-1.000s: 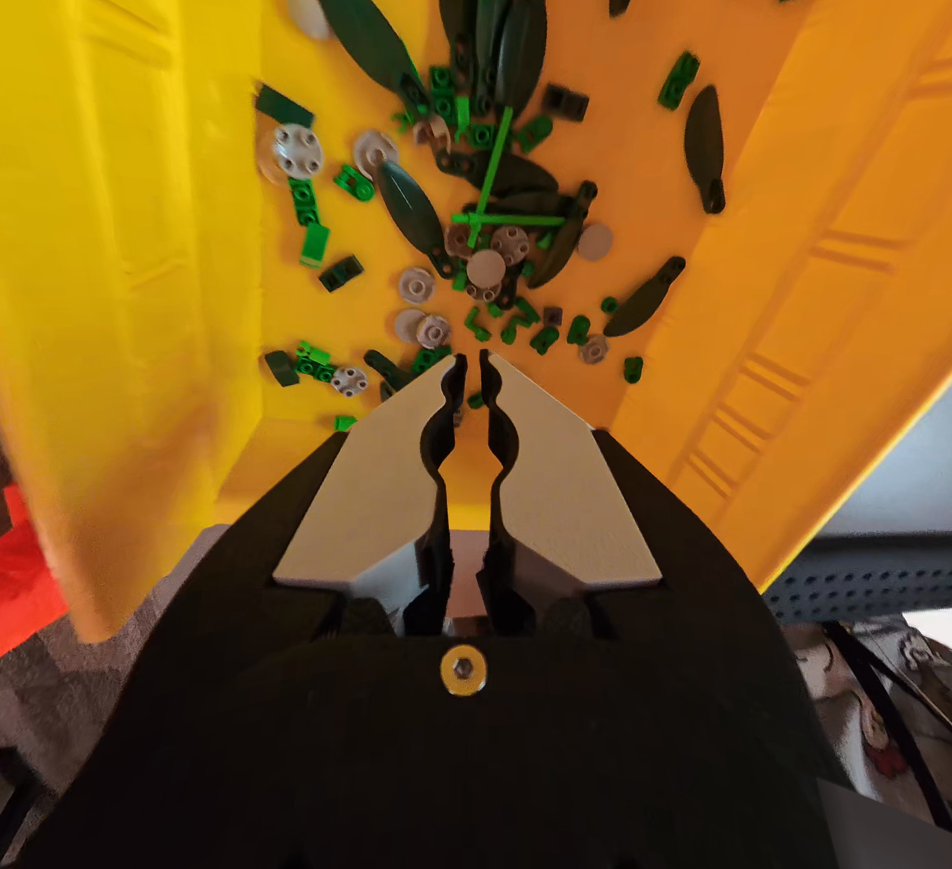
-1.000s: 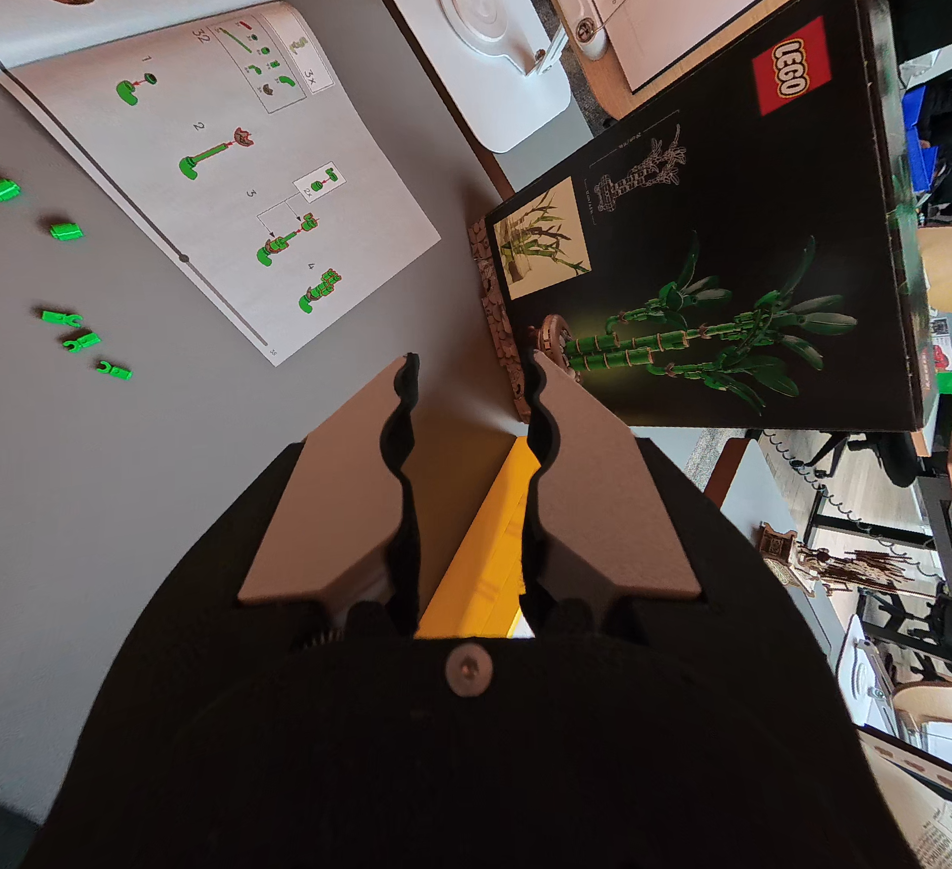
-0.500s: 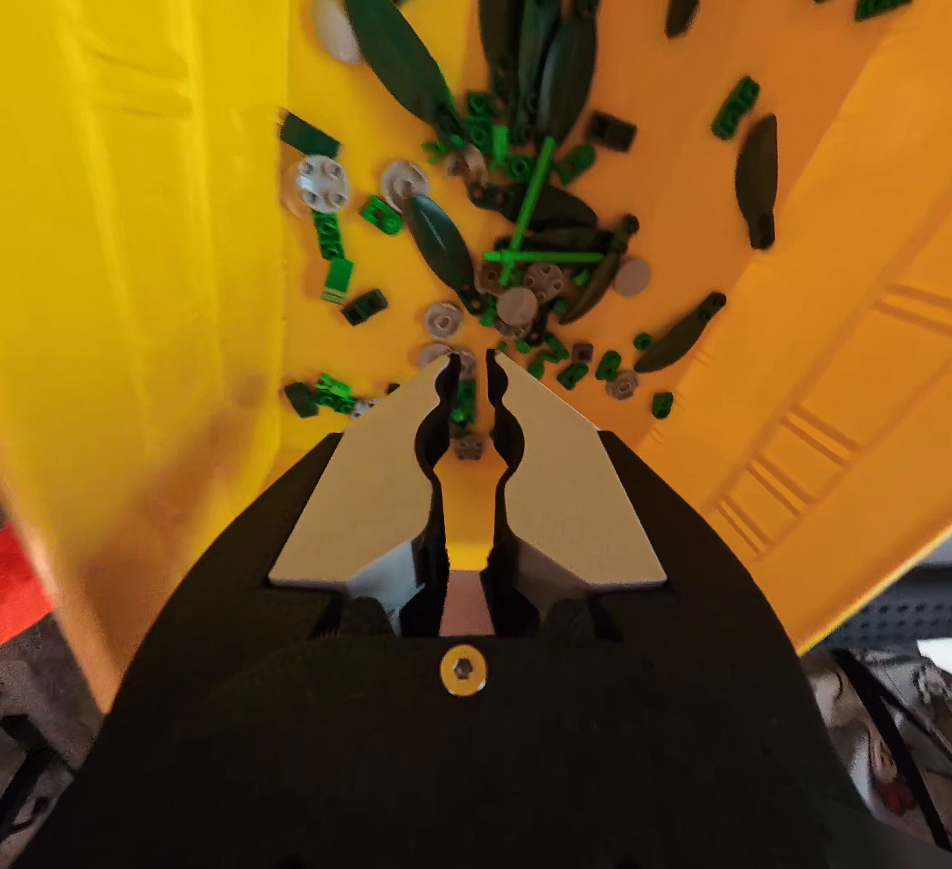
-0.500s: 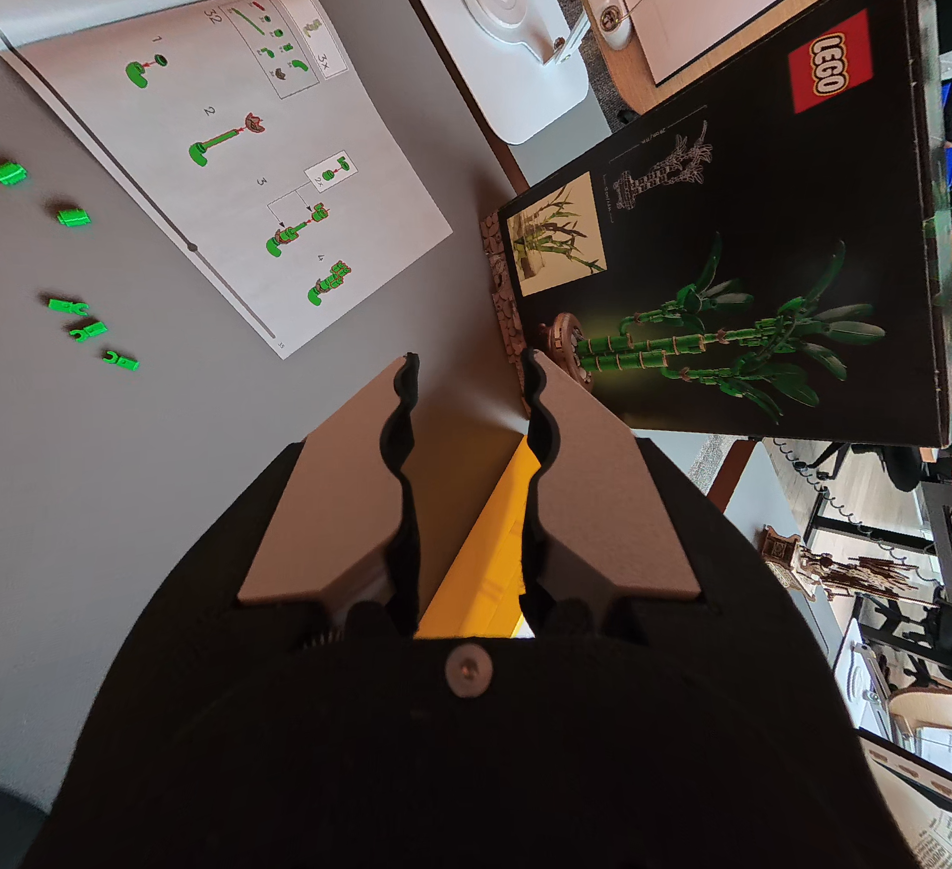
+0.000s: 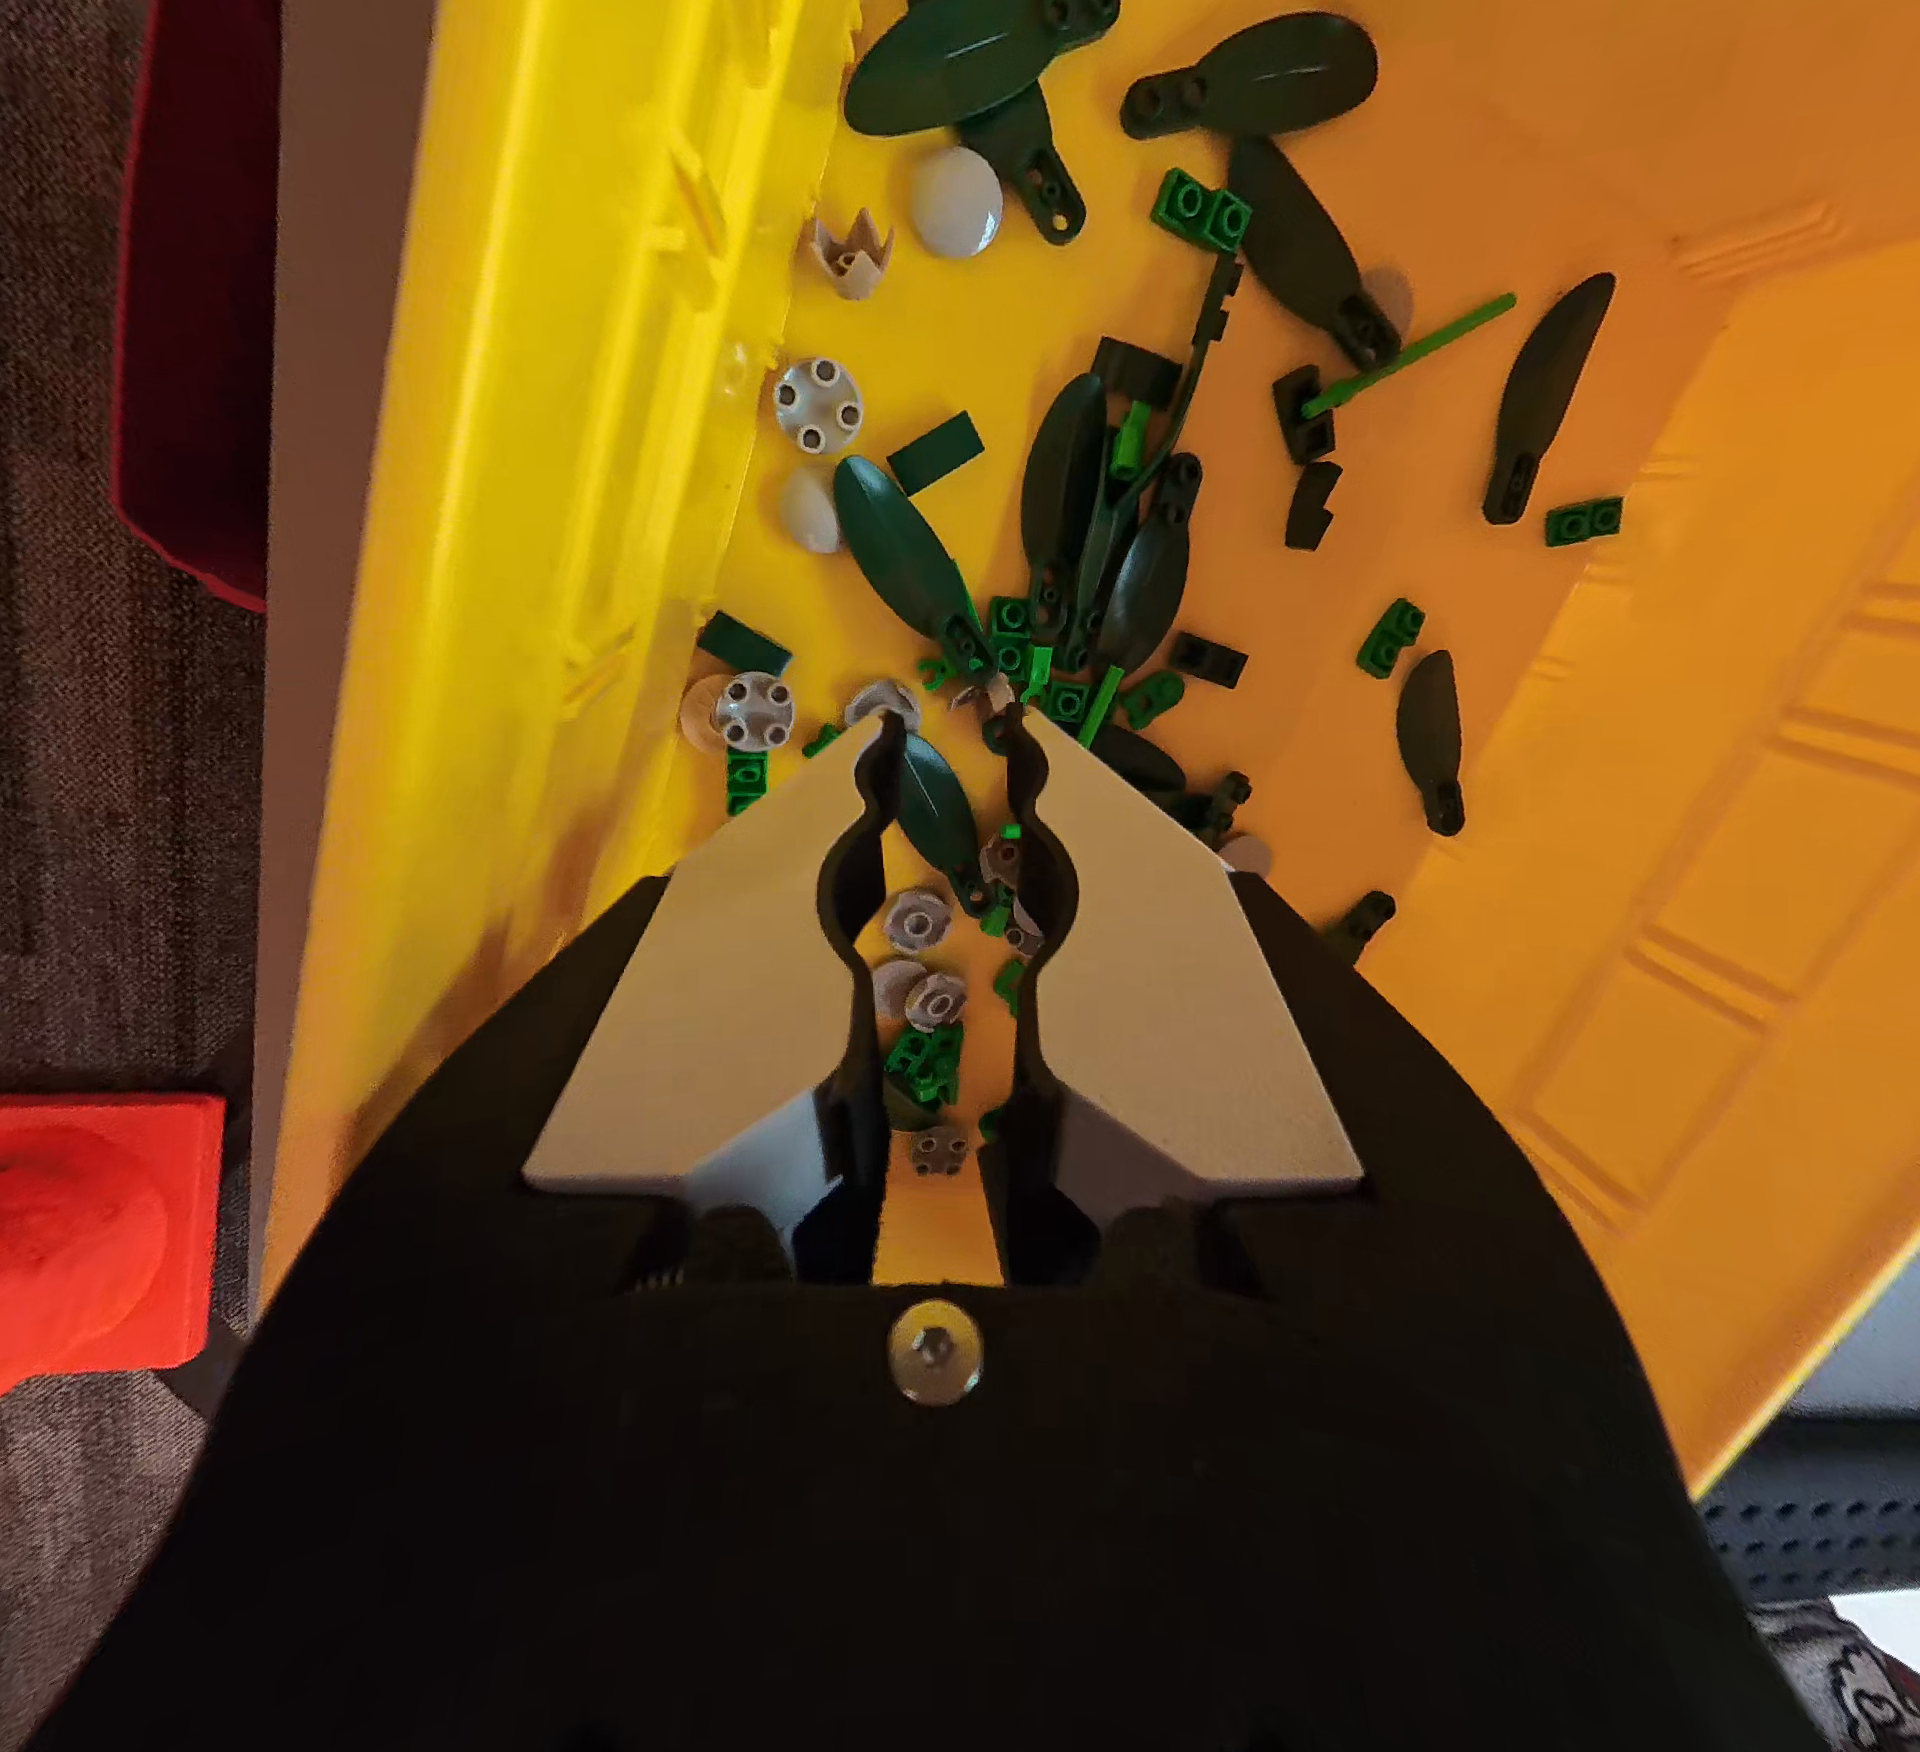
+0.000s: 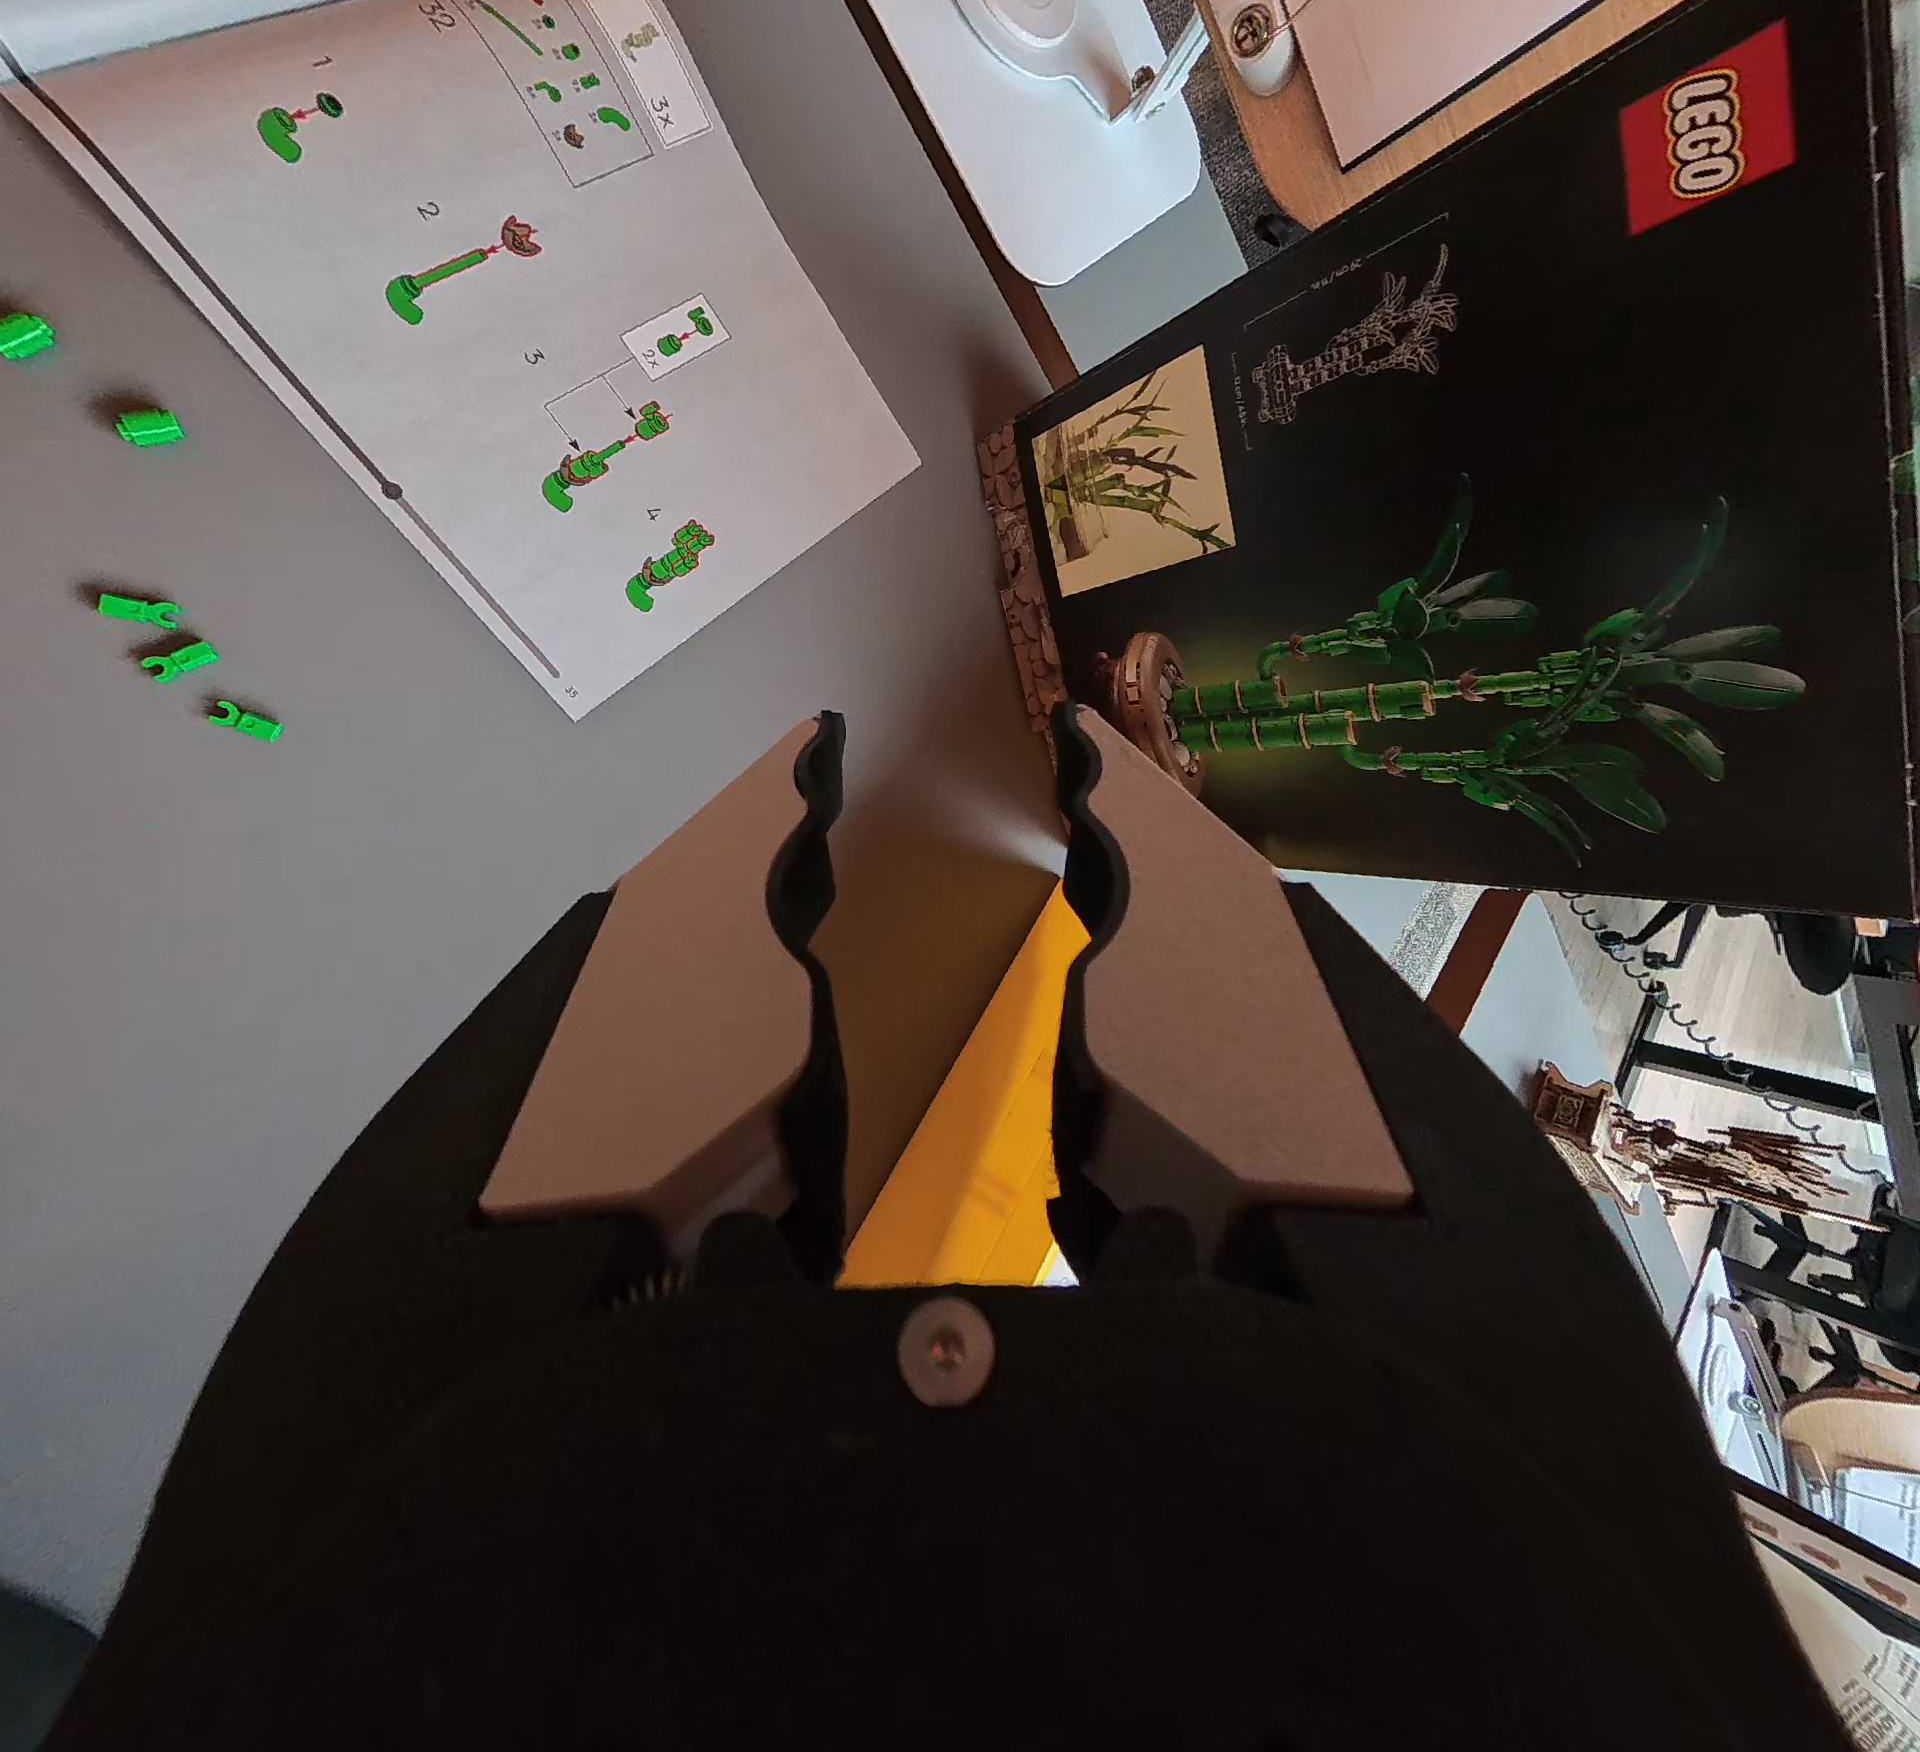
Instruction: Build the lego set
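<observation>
Lego pieces (image 5: 1049, 559) lie scattered over the floor of the yellow bin (image 5: 582, 352), and we have our left gripper (image 5: 945, 731) down among them, its jaws a little apart and holding nothing. A dark green leaf (image 5: 935, 803) and several small grey round studs (image 5: 920, 923) sit in the gap between the fingers, with bright green bits tangled close by. We judge the main risk to be a muddled pick: closing here could catch the leaf and a stud together, or flick a small piece aside, because the parts overlap and touch. The left wall of the bin stands near the left fingertip, so there is little room to swing that way; the floor opens more toward the far right, where single leaves lie apart.

Our right gripper (image 6: 940, 736) hangs over the grey table (image 6: 260, 871), jaws spread and empty, with a corner of the bin visible beneath it. Ahead are the open instruction booklet (image 6: 468, 268), a few bright green clips (image 6: 171, 658) on the table well to the left, and the black set box (image 6: 1507, 507) standing just beyond the fingertips. A forward push could knock the box; bare table lies between the clips and the fingers.
</observation>
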Demonstrator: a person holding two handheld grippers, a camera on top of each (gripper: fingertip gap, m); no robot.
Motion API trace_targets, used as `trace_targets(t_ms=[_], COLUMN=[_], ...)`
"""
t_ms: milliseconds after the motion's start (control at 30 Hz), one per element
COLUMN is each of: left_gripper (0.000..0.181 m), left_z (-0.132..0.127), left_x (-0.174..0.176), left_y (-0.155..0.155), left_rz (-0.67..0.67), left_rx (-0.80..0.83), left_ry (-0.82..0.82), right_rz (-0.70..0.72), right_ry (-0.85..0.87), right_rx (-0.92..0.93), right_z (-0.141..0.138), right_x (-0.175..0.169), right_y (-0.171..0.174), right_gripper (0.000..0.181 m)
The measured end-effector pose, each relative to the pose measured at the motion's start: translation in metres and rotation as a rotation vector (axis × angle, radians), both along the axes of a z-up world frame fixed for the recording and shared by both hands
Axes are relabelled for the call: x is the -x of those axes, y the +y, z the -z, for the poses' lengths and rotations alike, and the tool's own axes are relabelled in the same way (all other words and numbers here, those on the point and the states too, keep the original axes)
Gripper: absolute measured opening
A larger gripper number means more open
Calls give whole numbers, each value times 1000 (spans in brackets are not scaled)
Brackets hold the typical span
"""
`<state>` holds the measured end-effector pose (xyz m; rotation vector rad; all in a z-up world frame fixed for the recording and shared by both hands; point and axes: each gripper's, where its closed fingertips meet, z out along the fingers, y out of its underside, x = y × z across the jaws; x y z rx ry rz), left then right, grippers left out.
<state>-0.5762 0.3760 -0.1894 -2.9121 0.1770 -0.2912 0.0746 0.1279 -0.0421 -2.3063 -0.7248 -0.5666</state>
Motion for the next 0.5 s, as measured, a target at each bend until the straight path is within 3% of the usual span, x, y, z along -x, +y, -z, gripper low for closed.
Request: trace_targets(t_ms=[133, 333, 500], left_gripper=[26, 12, 11], left_z=[8, 11, 11], left_x=[-3, -5, -5], left_y=[-1, 2, -1], left_rz=[25, 41, 50], left_rx=[29, 29, 41], left_ry=[12, 44, 55], right_rz=[-1, -3, -3], right_ry=[-1, -1, -1], right_rx=[1, 3, 6], right_z=[0, 0, 1], right_x=[0, 0, 0], right_y=[0, 0, -1], right_gripper=[40, 40, 40])
